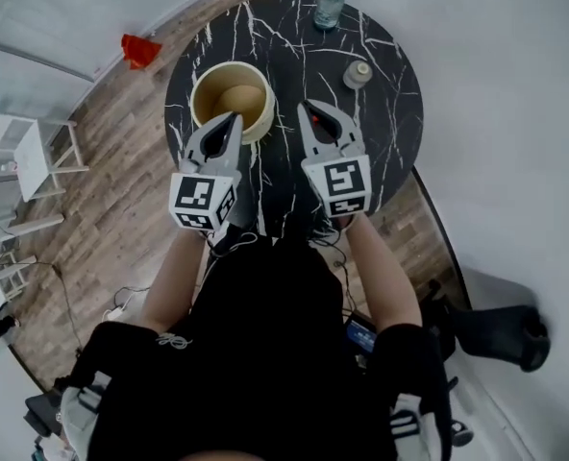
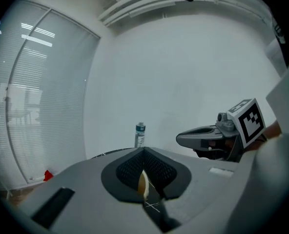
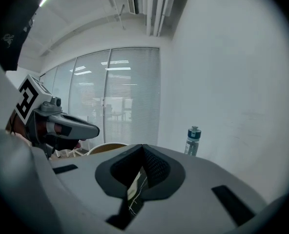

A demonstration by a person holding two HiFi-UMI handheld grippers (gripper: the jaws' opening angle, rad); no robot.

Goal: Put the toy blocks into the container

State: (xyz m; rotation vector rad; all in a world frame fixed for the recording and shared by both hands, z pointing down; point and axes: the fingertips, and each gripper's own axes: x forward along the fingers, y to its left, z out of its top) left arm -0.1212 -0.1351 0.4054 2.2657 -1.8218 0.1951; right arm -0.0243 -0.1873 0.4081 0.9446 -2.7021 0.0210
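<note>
Over the black table (image 1: 390, 113), head view: container (image 1: 265, 104) directly ahead of my left gripper (image 1: 235, 121). The right gripper (image 1: 304, 109) is beside it, nearer a small pale piece (image 1: 358, 73), perhaps a block.
Left gripper view: jaws closed on nothing.
Right gripper view: jaws closed on nothing, container (image 3: 105, 146) to its left.
</note>
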